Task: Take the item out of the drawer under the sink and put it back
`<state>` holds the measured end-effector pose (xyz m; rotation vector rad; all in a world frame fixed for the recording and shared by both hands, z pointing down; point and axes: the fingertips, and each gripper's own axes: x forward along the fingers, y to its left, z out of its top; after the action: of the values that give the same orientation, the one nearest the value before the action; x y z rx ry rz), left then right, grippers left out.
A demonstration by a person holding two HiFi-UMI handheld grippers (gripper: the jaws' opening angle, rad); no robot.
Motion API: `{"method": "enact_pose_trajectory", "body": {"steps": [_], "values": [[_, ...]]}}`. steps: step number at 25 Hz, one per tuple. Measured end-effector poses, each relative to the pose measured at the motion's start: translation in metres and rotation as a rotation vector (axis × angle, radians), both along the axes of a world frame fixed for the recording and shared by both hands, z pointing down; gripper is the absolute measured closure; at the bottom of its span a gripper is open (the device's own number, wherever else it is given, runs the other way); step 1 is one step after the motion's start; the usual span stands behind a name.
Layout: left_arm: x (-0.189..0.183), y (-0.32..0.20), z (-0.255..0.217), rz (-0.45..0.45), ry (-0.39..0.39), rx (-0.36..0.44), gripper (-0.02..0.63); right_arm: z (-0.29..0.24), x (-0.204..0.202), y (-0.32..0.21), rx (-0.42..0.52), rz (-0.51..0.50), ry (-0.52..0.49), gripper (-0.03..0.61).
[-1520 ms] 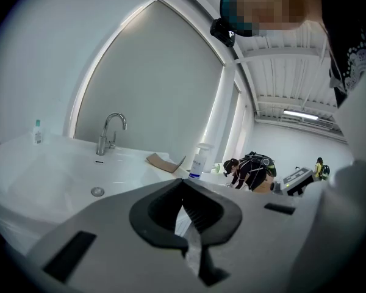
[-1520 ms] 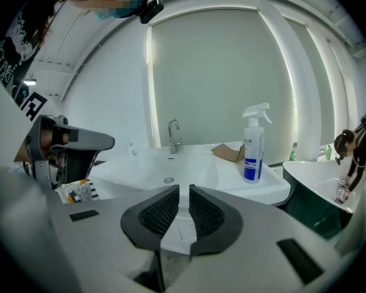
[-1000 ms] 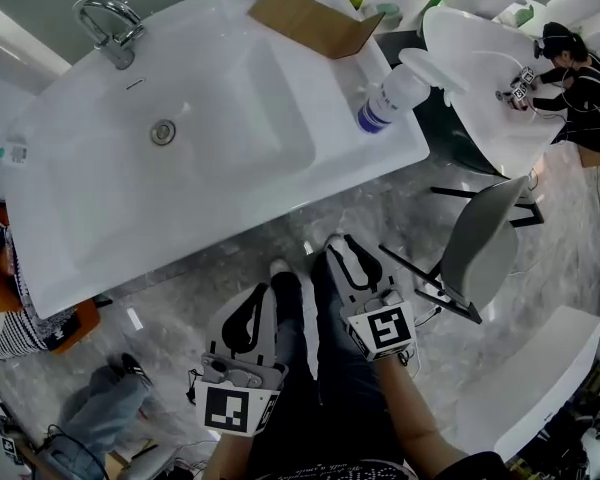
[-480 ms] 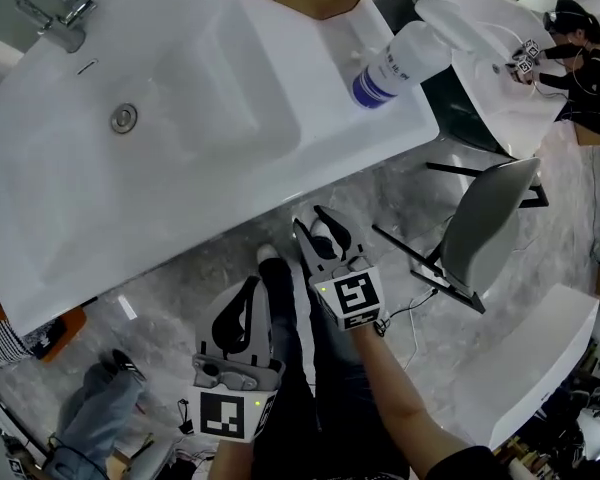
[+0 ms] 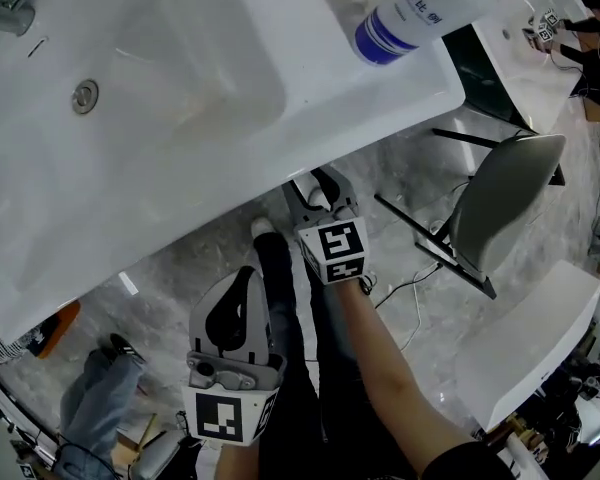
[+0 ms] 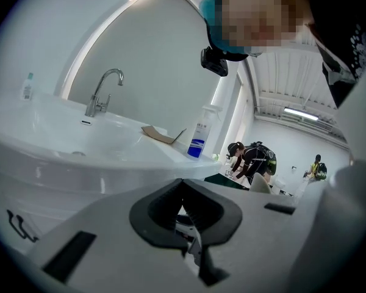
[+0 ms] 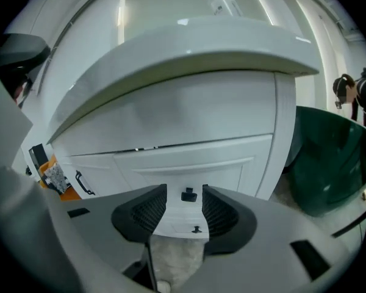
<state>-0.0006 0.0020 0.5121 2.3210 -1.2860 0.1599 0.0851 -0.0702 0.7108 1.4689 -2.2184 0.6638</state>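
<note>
Right gripper [image 7: 184, 209] jaws just opening: ribbed black pads apart, framing a small black knob [image 7: 188, 195] untouched. The glossy white drawer [image 7: 171, 170] sits shut, running crosswise under the smooth rounded sink [image 7: 219, 47], item hidden. Left gripper [image 6: 186, 215] jaws together, empty.

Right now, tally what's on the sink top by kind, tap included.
Tap: 1
Spray bottle: 1
Cardboard piece: 1
Small bottle: 1
Total: 4
</note>
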Motion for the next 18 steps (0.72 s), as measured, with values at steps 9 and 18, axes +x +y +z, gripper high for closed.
{"method": "enact_pose_trajectory", "body": {"steps": [9,18], "values": [[0.001,0.000,0.032,-0.022,-0.014,-0.051,0.611,0.053,-0.006,-0.023,-0.037,0.026,-0.036,0.405],[0.003,0.000,0.045,-0.038,-0.009,-0.084,0.611,0.075,-0.015,-0.038,-0.034,0.003,-0.064,0.405]]}}
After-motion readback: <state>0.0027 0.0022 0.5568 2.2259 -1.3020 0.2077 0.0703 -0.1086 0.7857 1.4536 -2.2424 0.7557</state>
